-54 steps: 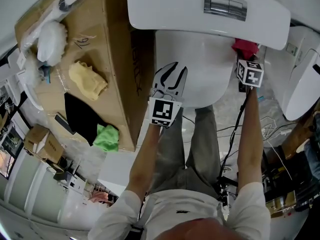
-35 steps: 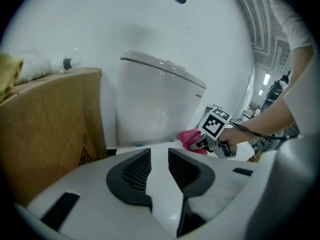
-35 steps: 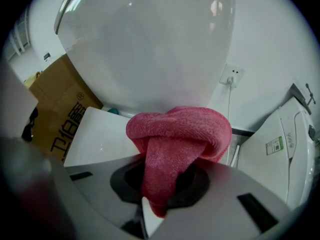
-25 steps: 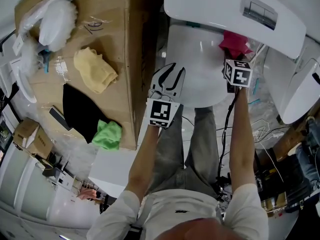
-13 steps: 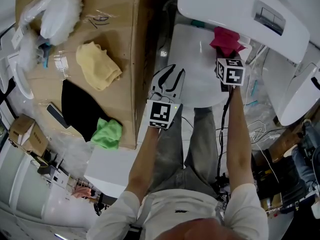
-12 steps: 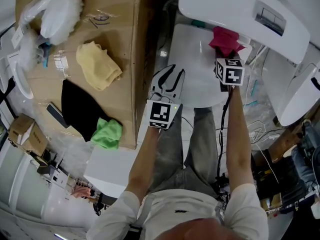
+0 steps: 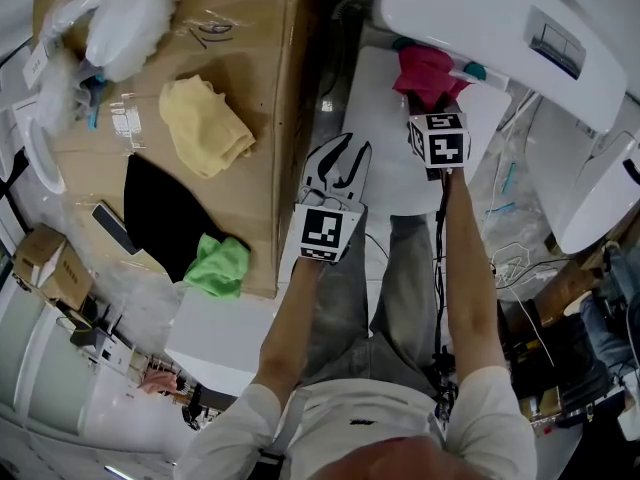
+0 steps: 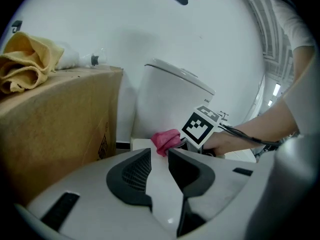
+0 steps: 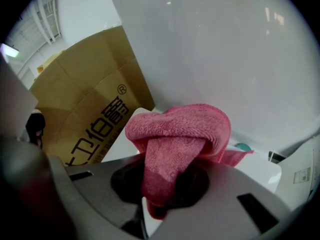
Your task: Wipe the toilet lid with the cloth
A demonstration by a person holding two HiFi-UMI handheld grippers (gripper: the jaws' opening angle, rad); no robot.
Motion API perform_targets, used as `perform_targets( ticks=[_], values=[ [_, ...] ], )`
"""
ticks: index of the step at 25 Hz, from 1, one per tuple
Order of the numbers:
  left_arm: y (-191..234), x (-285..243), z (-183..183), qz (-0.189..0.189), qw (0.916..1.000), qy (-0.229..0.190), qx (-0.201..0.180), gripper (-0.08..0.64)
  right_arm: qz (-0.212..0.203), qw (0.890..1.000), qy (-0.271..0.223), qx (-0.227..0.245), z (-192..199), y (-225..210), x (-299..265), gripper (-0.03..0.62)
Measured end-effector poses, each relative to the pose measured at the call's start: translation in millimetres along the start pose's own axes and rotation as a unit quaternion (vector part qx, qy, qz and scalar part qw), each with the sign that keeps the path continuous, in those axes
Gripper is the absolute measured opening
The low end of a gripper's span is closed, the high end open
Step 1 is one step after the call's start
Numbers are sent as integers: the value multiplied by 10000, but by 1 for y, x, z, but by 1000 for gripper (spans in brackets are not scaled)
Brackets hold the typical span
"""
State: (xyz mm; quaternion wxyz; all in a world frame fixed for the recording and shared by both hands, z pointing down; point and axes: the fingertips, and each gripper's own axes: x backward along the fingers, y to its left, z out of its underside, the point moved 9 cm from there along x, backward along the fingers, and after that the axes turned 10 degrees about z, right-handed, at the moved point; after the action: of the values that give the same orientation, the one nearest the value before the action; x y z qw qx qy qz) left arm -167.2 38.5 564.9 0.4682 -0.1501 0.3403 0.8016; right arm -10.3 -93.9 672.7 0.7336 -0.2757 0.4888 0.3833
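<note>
Right tongs [image 9: 161, 183] clamp the pink cloth [image 9: 182, 129] over the toilet lid [image 7: 378, 143].

White sleeves [image 7: 245, 423], grey trousers [image 7: 405, 288]; the left gripper [image 7: 343, 153] is white, black-jawed.

- Cloths: three: pink cloth [image 7: 425, 68], yellow cloth [image 7: 205, 123], green cloth [image 7: 222, 266].
- Black sheet [image 7: 165, 213]: one.
- Grippers: two: left gripper [image 7: 340, 158], right gripper [image 7: 430, 96].
- Toilet lid [image 7: 395, 168]: one.
- Large cardboard box [image 7: 255, 58]: one.

Cloth [image 7: 425, 71] on toilet lid [image 7: 372, 108], box [image 7: 240, 48] left
</note>
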Motion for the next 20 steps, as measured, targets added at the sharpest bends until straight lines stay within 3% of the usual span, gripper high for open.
perform_targets(
  ticks=[14, 20],
  values=[
    [9, 20, 9, -28, 10000, 35, 89, 121, -504, 9972, 14, 550, -6, 66, -12, 66],
    [7, 26, 11, 34, 10000, 51, 32, 121, -728, 9958, 98, 554, 4, 88, -10, 66]
  ],
)
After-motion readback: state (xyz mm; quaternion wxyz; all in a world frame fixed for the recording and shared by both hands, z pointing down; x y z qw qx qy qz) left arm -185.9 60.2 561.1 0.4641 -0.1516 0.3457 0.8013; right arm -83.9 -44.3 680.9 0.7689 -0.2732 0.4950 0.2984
